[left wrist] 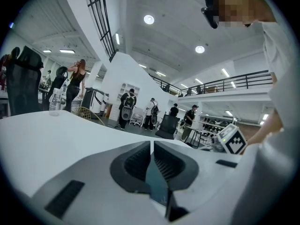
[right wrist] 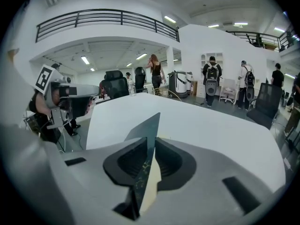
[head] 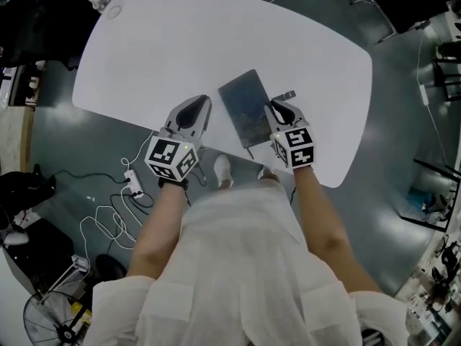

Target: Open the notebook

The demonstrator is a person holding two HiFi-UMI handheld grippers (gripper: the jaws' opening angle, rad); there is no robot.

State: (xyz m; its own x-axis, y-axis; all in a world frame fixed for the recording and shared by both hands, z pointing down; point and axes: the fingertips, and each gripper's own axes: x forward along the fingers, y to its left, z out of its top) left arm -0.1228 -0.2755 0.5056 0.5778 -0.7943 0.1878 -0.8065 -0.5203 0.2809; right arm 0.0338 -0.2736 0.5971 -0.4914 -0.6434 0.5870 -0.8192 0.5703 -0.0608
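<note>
Pinched in right claw [head: 276,109]: near right edge of notebook [head: 243,107], cover raised. Pressed together, left claw [head: 197,108] just beside. Lengthwise away across bench [head: 180,42], leaning slightly left.

White oval table [head: 180,42] on grey floor [head: 389,121], railed mezzanine [right wrist: 103,18], round ceiling lights [left wrist: 149,19].

Shows a dark cover tilted up off cream pages — thin notebook [head: 245,110], askew by the white table [head: 180,42] edge.
</note>
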